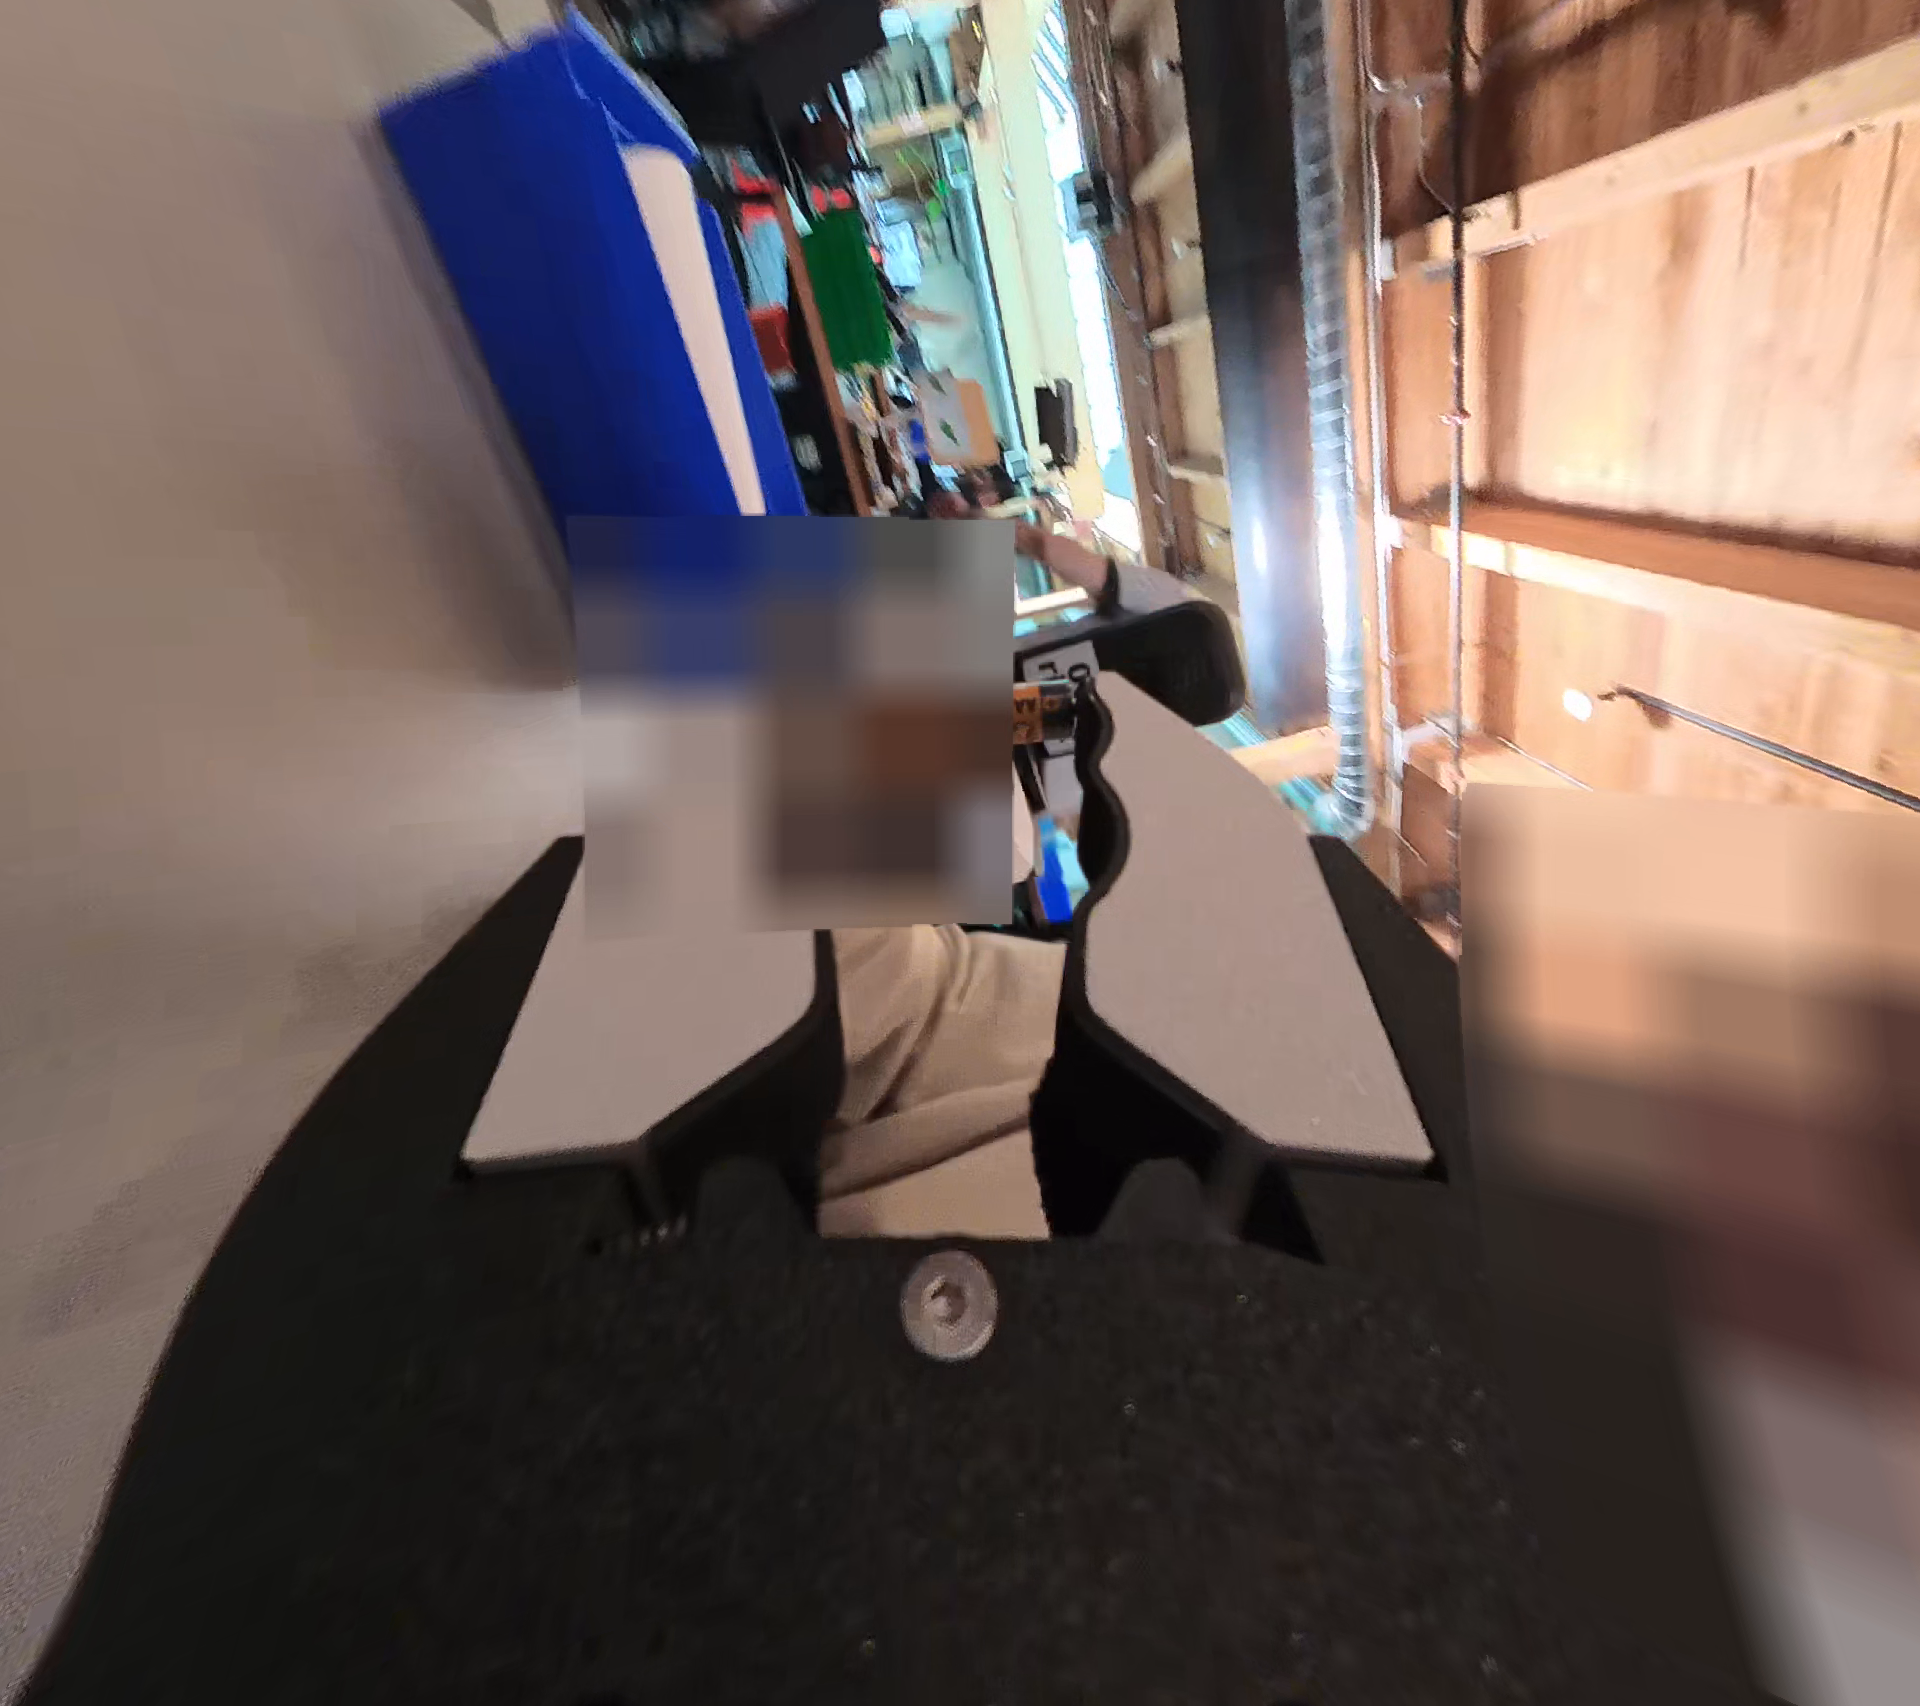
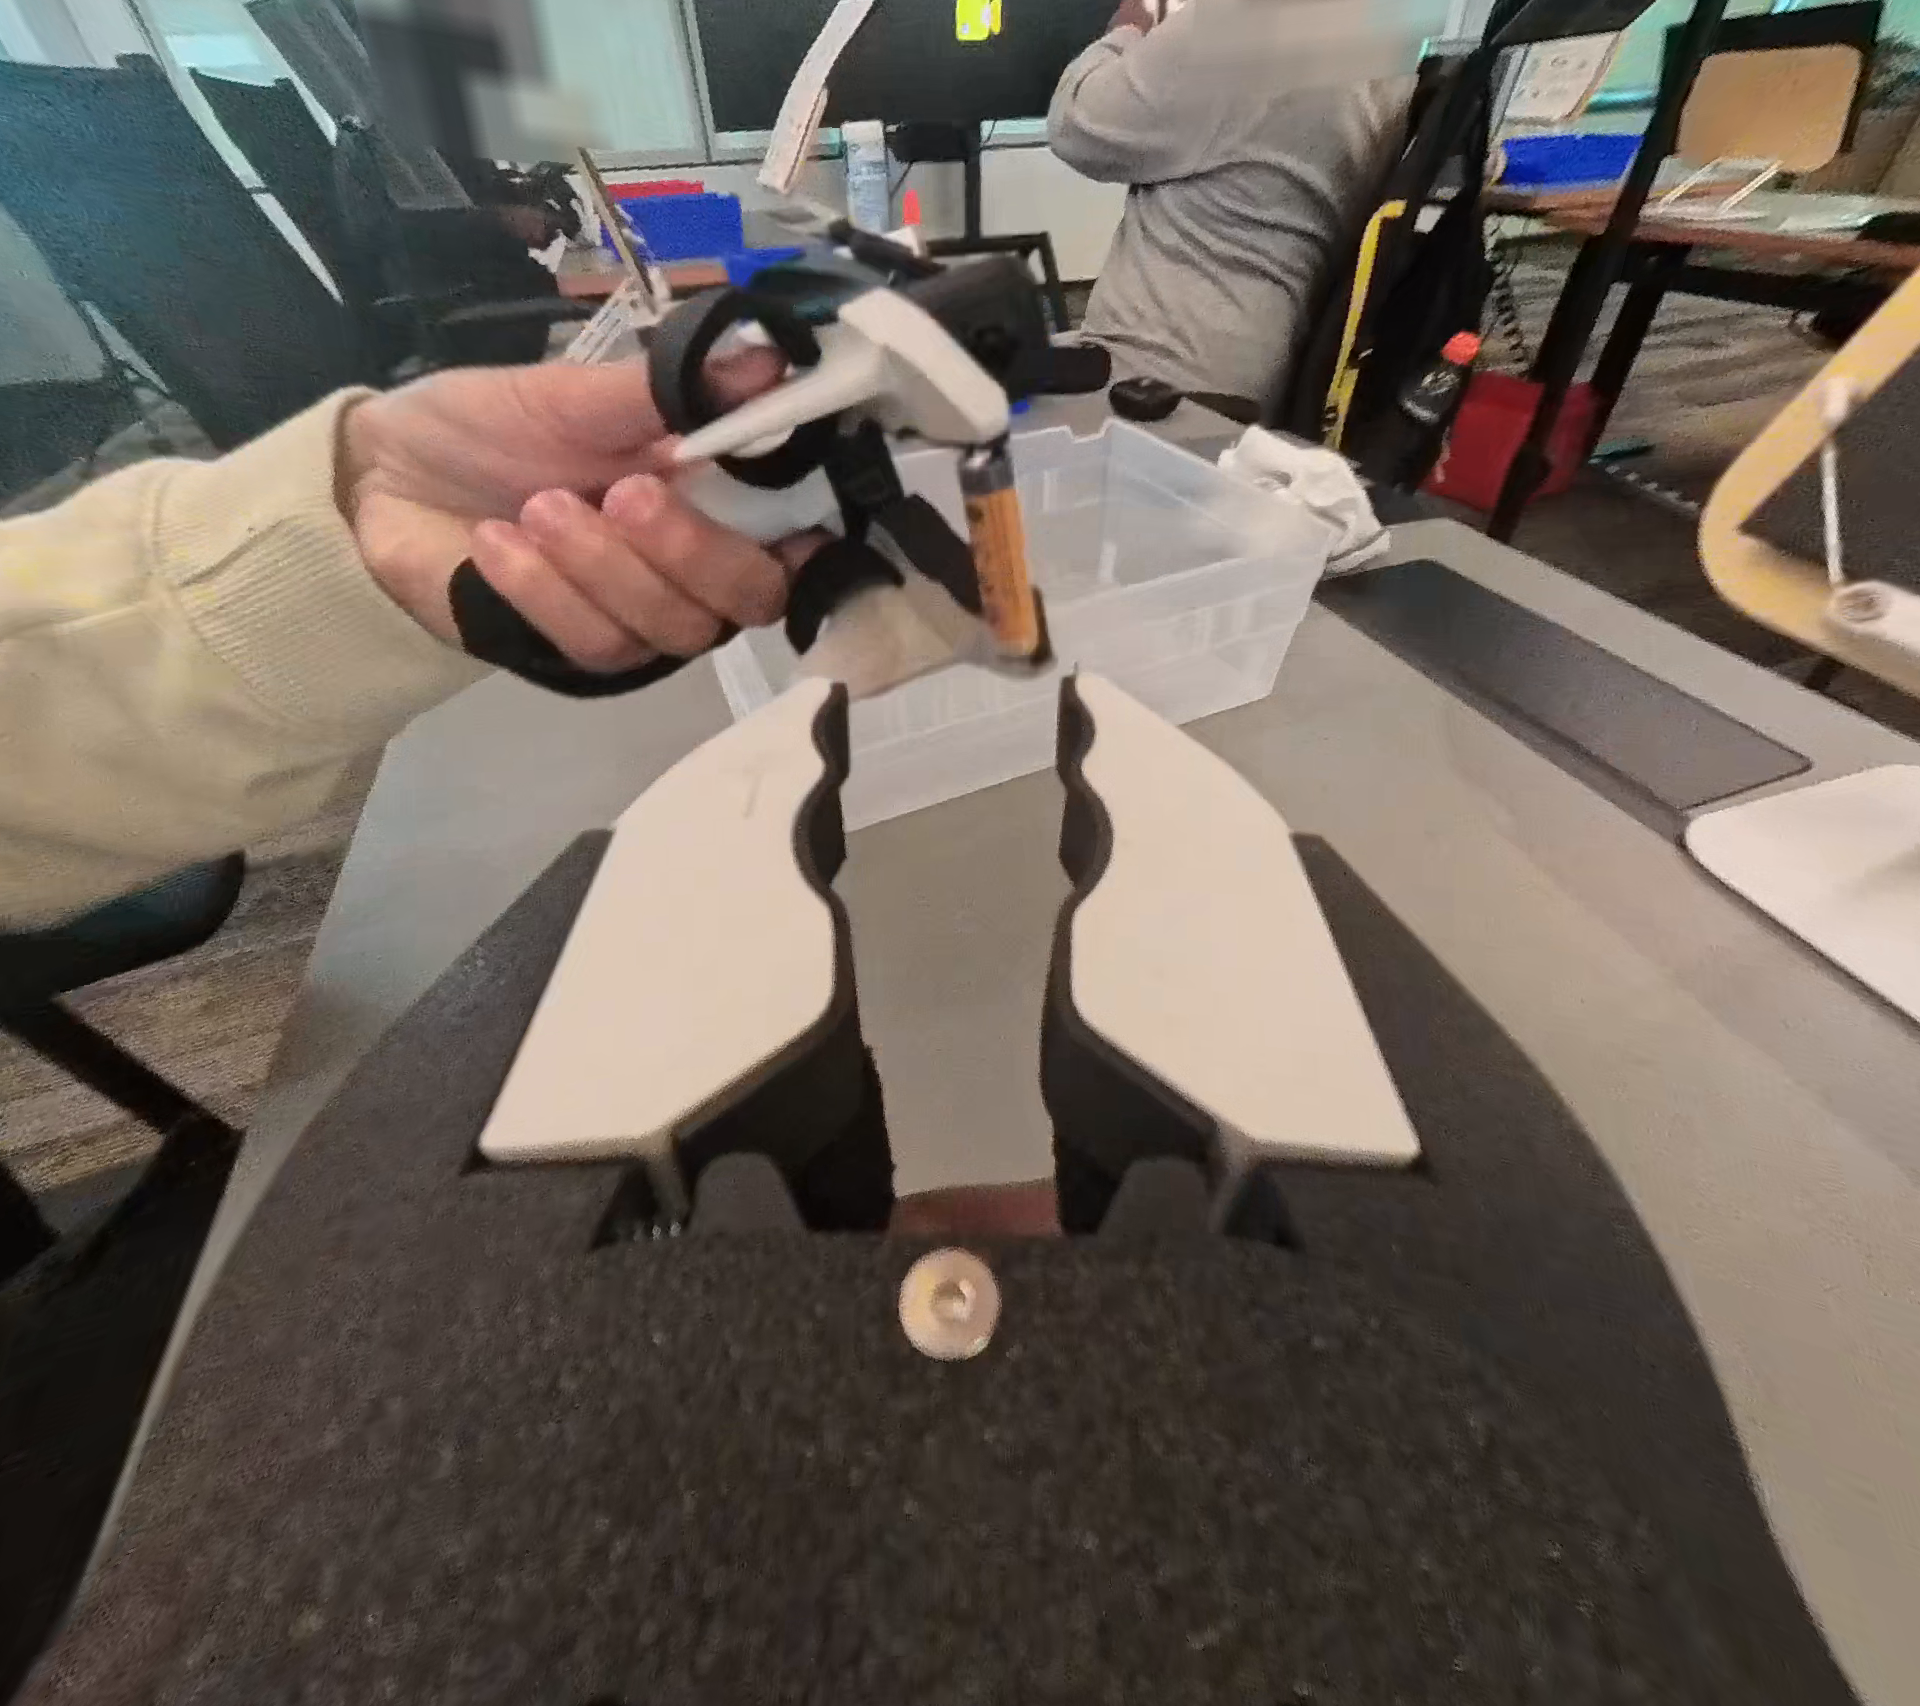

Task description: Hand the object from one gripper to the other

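Note:
The object is a small orange and black battery (image 2: 1003, 555). In the right wrist view my left gripper (image 2: 1000, 550), held by a hand in a cream sleeve, is shut on the battery end to end and holds it upright above the table. My right gripper (image 2: 951, 700) is open and empty, its tips just below and in front of the battery, apart from it. In the left wrist view only one end of the battery (image 1: 1042, 711) shows against the right fingertip (image 1: 1093, 757). A mosaic patch hides the rest and the left gripper's other finger.
A clear plastic bin (image 2: 1195, 534) stands on the grey table (image 2: 1403, 877) right behind the battery. A white cloth (image 2: 1309, 482) and a dark mat (image 2: 1558, 680) lie to the right. A person in grey (image 2: 1226, 202) sits beyond. A blue bin (image 1: 551, 254) shows in the left wrist view. My left and right fingertips are right by each other.

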The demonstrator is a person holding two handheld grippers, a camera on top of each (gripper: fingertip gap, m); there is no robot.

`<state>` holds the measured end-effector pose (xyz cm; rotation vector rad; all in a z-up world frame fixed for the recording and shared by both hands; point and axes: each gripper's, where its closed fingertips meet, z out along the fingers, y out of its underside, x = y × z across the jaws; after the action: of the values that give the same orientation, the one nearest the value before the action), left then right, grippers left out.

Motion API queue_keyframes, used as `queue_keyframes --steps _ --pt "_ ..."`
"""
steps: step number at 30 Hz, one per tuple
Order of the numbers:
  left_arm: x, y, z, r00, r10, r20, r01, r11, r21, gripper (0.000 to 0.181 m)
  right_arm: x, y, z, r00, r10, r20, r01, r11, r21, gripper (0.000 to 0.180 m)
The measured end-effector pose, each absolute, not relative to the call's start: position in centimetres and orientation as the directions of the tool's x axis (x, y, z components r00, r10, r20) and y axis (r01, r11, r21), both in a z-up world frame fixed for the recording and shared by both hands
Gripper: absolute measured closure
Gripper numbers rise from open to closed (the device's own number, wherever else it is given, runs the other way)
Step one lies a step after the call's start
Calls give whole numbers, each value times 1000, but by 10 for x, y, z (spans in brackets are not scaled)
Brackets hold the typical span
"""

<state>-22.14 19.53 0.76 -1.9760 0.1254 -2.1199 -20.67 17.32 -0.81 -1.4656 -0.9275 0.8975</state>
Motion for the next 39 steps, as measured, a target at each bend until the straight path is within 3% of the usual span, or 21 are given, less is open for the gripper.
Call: queue_keyframes --steps 5,7,11,14,17,20,22,25,26,30,36,38,39 --pt "-181 177 10 -129 -195 972 25 -981 -193 136 -196 177 -4 474 880 38 83 -1 -997 151" --pt "-172 172 9 -138 -188 973 11 -982 -188 135 -187 178 -8 509 856 92 117 37 -992 169" --pt "-166 167 0 -108 -217 970 -3 -976 -218 136 -178 172 -18 505 855 116 178 29 -984 169" --pt "-174 169 -12 -10 -365 931 36 -931 -364 131 -170 172 -22 517 835 189 255 60 -965 169" --pt "-198 164 -44 253 -584 771 77 -782 -618 128 -145 181 -30 547 767 337 421 96 -902 169" --pt "-215 158 -67 441 -683 582 111 -602 -791 133 -109 201 -50 503 562 657 714 158 -682 169" --pt "-213 157 -78 505 -705 497 67 -543 -837 135 -106 207 -57 391 385 836 838 226 -496 169" --pt "-200 152 -81 482 -756 443 5 -504 -864 142 -130 201 -78 159 221 962 932 289 -220 169" --pt "-199 153 -83 500 -760 415 -8 -483 -875 145 -140 197 -85 116 203 972 934 310 -176 169" --pt "-202 156 -94 554 -766 327 -88 -444 -892 147 -171 181 -88 147 256 955 899 369 -237 169" --pt "-201 151 -86 505 -780 370 -38 -448 -893 151 -191 166 -86 123 277 953 879 414 -234 169" --pt "-198 148 -90 486 -791 370 -68 -457 -887 170 -194 165 -87 132 281 950 871 425 -247 169" --pt "-197 147 -92 485 -794 367 -85 -460 -884 171 -193 166 -89 140 295 945 869 421 -261 169"
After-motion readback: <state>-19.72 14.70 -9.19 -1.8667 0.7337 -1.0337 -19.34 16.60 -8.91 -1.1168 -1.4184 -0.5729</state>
